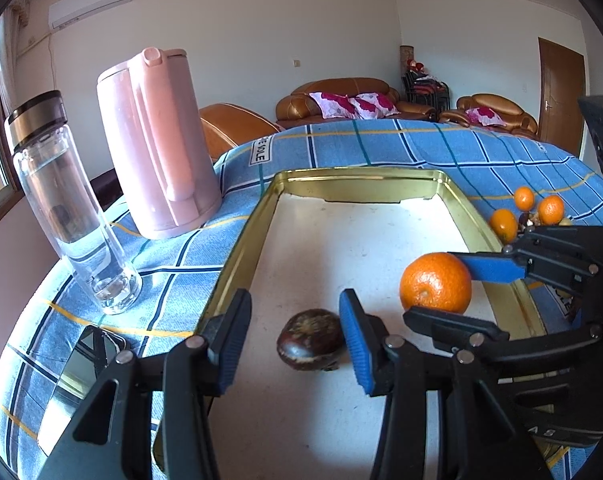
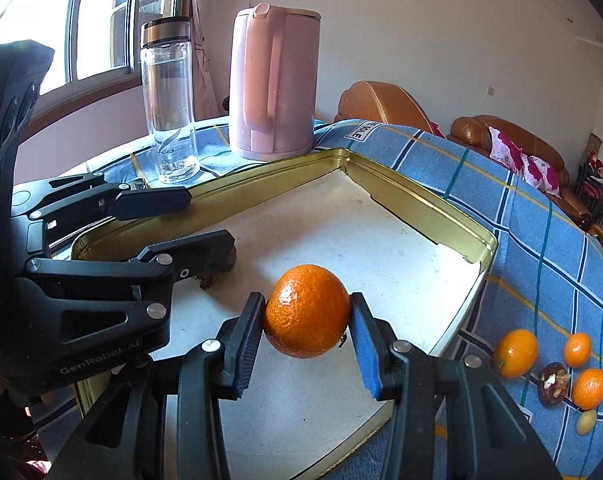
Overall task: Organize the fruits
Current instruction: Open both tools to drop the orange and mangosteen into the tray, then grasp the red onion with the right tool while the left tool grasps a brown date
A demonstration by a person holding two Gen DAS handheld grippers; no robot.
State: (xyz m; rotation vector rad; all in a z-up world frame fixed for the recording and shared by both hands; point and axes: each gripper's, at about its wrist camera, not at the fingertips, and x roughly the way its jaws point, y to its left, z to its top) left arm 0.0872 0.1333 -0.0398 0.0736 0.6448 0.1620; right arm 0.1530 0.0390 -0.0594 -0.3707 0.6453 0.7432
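A gold tin tray [image 1: 237, 248] [image 2: 421, 208] with a white floor lies on the blue checked cloth. A dark brown chestnut [image 1: 310, 340] rests on its floor between the fingers of my left gripper [image 1: 293, 342], which is open; the left pad stands apart from the nut and the right pad is right beside it. My right gripper [image 2: 307, 316] is shut on an orange mandarin [image 2: 307, 310] [image 1: 435, 282], low over the tray's right side. In the right wrist view the left gripper [image 2: 211, 220] hides most of the chestnut [image 2: 217, 272].
Three small oranges [image 2: 515, 354] [image 2: 577, 349] [image 2: 590, 388], a broken brown nut [image 2: 553, 384] and a small yellowish fruit [image 2: 585, 422] lie on the cloth right of the tray. A pink kettle [image 1: 157, 148] and a glass bottle [image 1: 69, 208] stand at the far left. A dark phone [image 1: 89, 356] lies beside the tray.
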